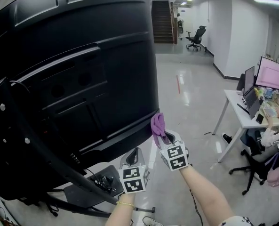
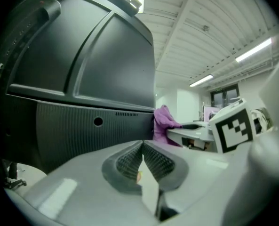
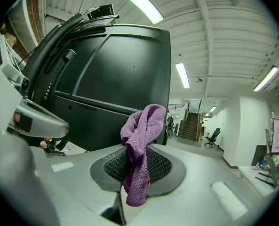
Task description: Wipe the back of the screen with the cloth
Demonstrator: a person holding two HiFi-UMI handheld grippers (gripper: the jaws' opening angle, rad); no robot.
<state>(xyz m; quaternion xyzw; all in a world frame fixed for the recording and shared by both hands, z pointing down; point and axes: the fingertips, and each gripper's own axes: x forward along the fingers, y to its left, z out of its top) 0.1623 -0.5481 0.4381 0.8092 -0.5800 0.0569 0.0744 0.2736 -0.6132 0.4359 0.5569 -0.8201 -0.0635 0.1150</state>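
Observation:
The screen's black back (image 1: 78, 65) fills the left of the head view and looms in both gripper views (image 2: 78, 79) (image 3: 115, 74). My right gripper (image 1: 165, 136) is shut on a purple cloth (image 1: 158, 124) (image 3: 140, 147), which bunches above the jaws right by the screen's lower right corner; I cannot tell whether it touches. The same cloth (image 2: 164, 121) shows against the screen's edge in the left gripper view. My left gripper (image 1: 135, 155) (image 2: 142, 161) hangs below the screen's bottom edge, shut with nothing in it.
The screen stands on a dark wheeled stand (image 1: 90, 189) with cables. A white desk (image 1: 240, 114) with monitors and a pink-lit display (image 1: 270, 73) sits at the right, with chairs beside it. Open grey floor (image 1: 186, 93) leads back to stairs (image 1: 163, 22).

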